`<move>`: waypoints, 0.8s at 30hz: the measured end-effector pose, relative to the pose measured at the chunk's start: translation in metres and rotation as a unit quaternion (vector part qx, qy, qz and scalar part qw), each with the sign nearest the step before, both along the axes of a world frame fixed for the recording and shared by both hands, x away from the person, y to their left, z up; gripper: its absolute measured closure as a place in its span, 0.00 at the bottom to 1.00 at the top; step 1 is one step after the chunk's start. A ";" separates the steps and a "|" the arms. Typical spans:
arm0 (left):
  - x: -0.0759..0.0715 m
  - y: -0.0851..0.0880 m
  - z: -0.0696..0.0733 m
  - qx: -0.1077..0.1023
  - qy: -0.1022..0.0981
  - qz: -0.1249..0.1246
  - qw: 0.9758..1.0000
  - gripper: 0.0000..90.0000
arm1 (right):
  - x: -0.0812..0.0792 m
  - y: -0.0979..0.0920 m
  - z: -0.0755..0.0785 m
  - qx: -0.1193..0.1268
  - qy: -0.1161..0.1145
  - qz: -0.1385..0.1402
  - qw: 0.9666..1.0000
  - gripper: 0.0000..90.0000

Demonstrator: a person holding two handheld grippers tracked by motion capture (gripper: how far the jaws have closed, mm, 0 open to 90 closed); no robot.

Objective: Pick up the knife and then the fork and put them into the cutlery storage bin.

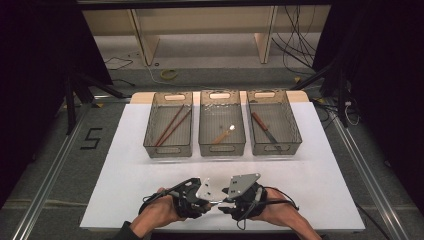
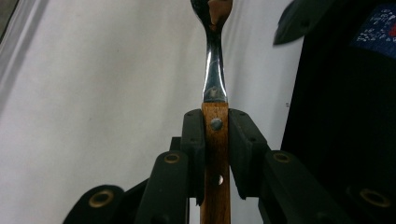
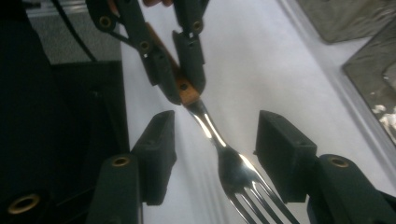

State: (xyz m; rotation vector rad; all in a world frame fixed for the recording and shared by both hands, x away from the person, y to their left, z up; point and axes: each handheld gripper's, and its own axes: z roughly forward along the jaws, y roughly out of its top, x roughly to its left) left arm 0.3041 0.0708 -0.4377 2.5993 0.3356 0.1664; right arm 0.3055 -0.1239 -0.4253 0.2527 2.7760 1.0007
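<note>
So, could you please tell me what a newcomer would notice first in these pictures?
Most striking is the fork at the near edge of the white table: the left gripper is shut on its wooden handle, while its metal neck lies between the open jaws of the right gripper, untouched. Beyond stand three mesh baskets in a row, the left with chopsticks, the middle with a spoon, the right with a knife.

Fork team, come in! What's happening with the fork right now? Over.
Left gripper shut on fork by its wooden handle. Right gripper open, jaws either side of the metal neck, not touching. Nothing in the way.
</note>
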 end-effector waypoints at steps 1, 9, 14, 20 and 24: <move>-0.001 -0.001 0.000 0.000 0.001 -0.005 1.000 0.85 | -0.001 0.001 -0.001 -0.006 -0.002 0.004 1.000 0.55; -0.005 -0.003 0.000 -0.003 -0.002 -0.021 1.000 0.85 | -0.006 0.010 -0.012 -0.038 -0.007 0.033 0.999 0.66; -0.007 -0.003 0.002 -0.004 -0.006 -0.038 0.999 0.85 | -0.007 0.013 -0.016 -0.047 -0.011 0.040 0.998 0.71; -0.008 -0.004 0.001 0.004 -0.006 -0.054 0.999 0.85 | -0.009 0.015 -0.019 -0.057 -0.009 0.042 0.997 0.80; -0.010 -0.005 0.001 0.009 -0.007 -0.067 0.998 0.85 | -0.009 0.015 -0.020 -0.062 -0.018 0.058 0.996 0.83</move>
